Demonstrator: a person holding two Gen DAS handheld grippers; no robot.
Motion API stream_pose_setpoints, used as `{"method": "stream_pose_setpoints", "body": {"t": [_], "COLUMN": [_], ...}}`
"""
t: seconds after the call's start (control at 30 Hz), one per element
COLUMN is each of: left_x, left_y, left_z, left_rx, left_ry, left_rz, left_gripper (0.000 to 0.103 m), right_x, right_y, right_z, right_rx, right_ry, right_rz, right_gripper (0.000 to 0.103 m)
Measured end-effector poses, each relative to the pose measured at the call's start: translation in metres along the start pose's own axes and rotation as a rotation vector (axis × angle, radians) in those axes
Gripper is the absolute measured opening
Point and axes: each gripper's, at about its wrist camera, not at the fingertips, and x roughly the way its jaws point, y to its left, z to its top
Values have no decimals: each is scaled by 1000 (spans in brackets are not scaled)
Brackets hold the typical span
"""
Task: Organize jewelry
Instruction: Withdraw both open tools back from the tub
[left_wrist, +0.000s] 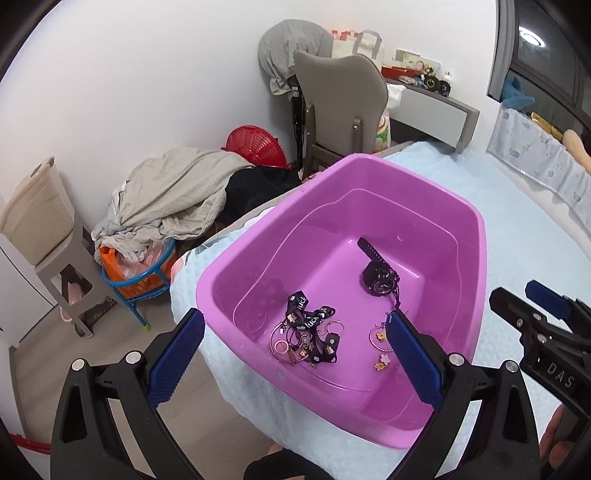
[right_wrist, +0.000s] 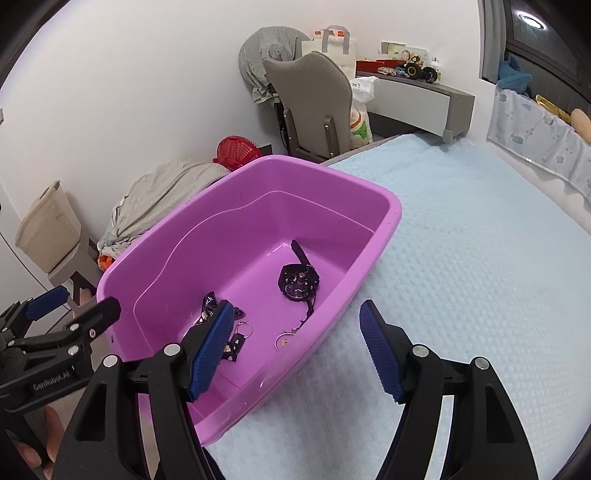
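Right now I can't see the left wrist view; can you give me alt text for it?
A purple plastic tub sits on a pale blue bed cover, holding a black watch, a tangled black printed strap with rings and small hoop earrings. The left hand-held gripper hangs open over the tub's near edge, empty.

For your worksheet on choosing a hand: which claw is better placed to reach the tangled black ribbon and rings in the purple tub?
Left, probably. The left claw is open, with the ribbon tangle between its fingers; the right claw straddles the tub wall.
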Motion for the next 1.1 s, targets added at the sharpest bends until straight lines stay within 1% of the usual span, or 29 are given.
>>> {"method": "stream_pose_setpoints", "body": {"t": [0.27,0.47,0.8,1.1], "left_x": [-8,-13,-26,-32], "left_y": [-6,-10,-20,-25], "left_z": [-2,-5,-11,-16], "left_rx": [26,26,40,49], "left_ry": [-20,-23,-38,-41], "left_rz": [5,-1,-6,-15], "left_gripper": [97,97,97,97], "right_x": [-9,-17,-34,-39], "right_y": [-3,-8,-7,-9], "right_z": [-10,-16,-17,-24], "right_rx": [8,27,31,40], "right_ry": [-1,-4,-24,-25], "right_rz": [-13,-19,-44,-57], "right_gripper": [68,68,68,68]}}
